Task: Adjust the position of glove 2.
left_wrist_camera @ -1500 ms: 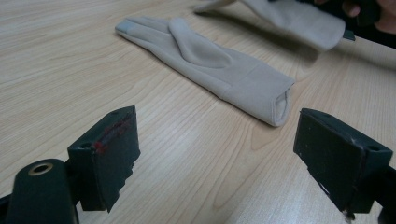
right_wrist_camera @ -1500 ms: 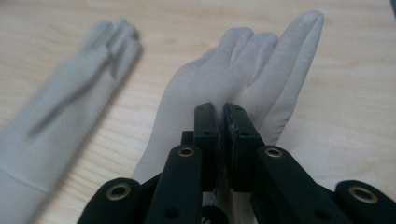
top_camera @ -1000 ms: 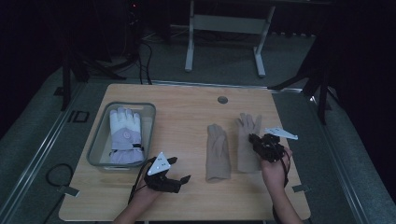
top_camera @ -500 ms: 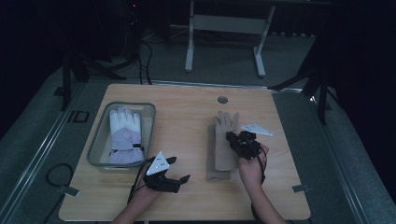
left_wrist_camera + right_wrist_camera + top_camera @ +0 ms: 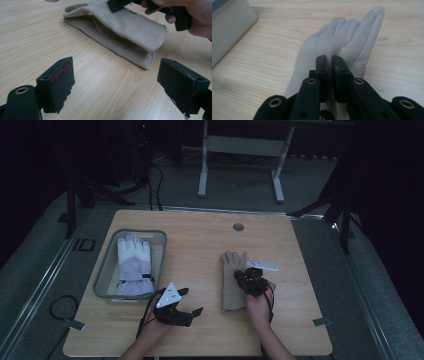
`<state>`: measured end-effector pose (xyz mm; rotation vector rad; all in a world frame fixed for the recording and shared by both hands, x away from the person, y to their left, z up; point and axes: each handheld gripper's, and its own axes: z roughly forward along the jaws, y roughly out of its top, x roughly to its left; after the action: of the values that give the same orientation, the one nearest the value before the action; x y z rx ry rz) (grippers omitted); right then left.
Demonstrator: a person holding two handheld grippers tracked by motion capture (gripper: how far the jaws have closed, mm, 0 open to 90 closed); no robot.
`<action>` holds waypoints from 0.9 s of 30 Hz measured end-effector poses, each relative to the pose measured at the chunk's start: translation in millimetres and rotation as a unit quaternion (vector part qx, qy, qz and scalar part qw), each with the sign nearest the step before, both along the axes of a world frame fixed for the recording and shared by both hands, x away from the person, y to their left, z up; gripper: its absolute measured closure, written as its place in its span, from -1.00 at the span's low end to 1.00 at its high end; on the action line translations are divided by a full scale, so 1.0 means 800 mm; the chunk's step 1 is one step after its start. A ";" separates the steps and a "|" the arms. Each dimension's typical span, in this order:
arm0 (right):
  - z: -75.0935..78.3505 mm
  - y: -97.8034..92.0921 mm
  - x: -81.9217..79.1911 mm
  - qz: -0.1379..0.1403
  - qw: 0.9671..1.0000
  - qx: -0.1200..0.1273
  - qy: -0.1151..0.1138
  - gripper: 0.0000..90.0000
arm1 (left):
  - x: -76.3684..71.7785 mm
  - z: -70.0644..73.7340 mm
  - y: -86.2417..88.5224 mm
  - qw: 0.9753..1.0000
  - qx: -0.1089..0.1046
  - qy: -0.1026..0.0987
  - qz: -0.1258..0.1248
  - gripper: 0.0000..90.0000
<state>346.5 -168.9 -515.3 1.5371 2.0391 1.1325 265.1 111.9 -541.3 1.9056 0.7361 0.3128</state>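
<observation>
On the wooden table, the right tool (image 5: 248, 279) pinches seemingly stacked beige gloves (image 5: 232, 282); the left tool (image 5: 192, 304) gapes.

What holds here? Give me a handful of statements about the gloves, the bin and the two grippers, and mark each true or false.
1. The right gripper has its jaws closed on the beige glove. True.
2. The left gripper grips the beige glove's cuff. False: its jaws stand wide open above bare table, short of the cuff.
3. A white and lilac glove lies inside the grey bin. True.
4. The two beige gloves lie side by side, apart. False: they are stacked, one on the other.
5. The bin sits at the table's right edge. False: it sits on the left side in the high view.
</observation>
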 end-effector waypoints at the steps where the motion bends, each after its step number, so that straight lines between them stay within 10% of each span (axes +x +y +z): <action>1: -0.003 0.000 0.000 -0.002 1.000 0.003 0.004 0.86 | 0.000 0.000 0.000 1.000 0.001 0.000 -0.001 -0.68; 13: -0.031 0.004 0.003 -0.002 1.000 -0.016 0.024 0.76 | -0.002 0.000 -0.001 1.000 -0.001 -0.005 -0.004 -0.68; 27: -0.007 -0.036 0.005 0.064 0.997 0.034 -0.003 -0.64 | -0.002 -0.003 -0.010 1.000 0.010 -0.002 -0.014 -0.67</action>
<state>350.9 -197.6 -520.9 1.4495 2.1436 1.2635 263.4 103.7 -543.6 1.9311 0.7066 0.3070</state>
